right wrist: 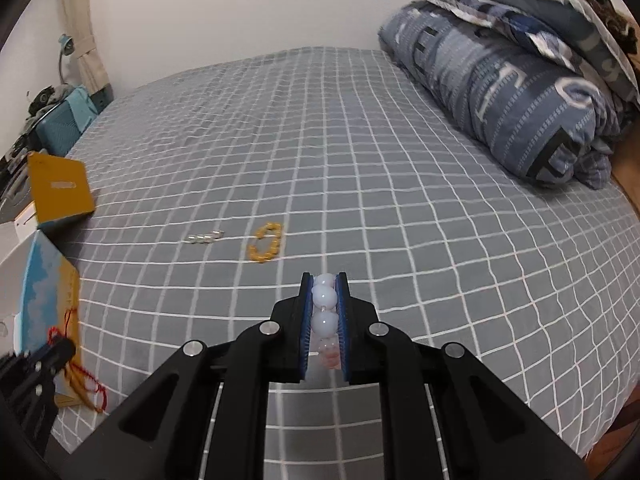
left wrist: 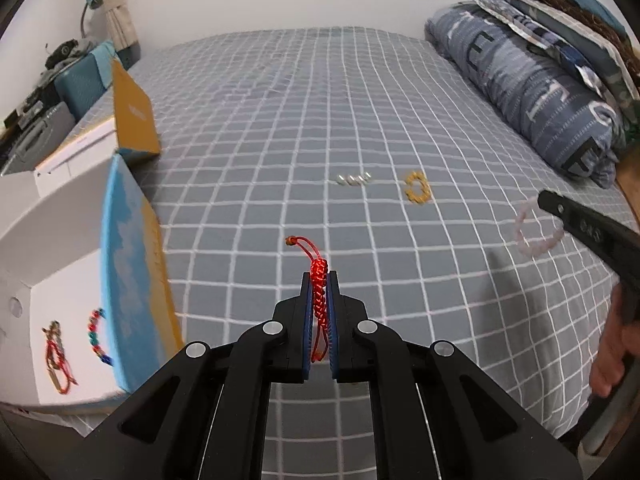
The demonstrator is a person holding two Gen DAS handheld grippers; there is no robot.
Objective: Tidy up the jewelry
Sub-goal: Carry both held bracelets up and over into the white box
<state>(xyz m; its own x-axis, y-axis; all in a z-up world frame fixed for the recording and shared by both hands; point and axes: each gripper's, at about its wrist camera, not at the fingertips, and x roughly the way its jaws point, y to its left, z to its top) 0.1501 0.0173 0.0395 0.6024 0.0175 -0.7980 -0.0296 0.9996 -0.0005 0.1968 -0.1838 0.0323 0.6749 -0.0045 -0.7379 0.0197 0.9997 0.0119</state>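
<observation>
The left gripper [left wrist: 320, 280] clamps a red braided cord bracelet [left wrist: 319, 292] above the checked bedsheet [left wrist: 360, 100]; the right gripper [right wrist: 324, 282] pinches a pale bead bracelet [right wrist: 324, 308]. A white box [left wrist: 52, 240] to the left holds two bracelets. Farther off lie clear beads [left wrist: 354, 179], a yellow bracelet [left wrist: 417, 188], then the folded quilt [left wrist: 520, 80].

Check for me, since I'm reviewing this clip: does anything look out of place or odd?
Nothing looks damaged. Two pieces lie loose on the bedsheet, outside the box: a yellow bracelet and a row of clear beads. The left hand-held gripper holds a red bracelet; the right hand-held gripper holds a pink bracelet.
</observation>
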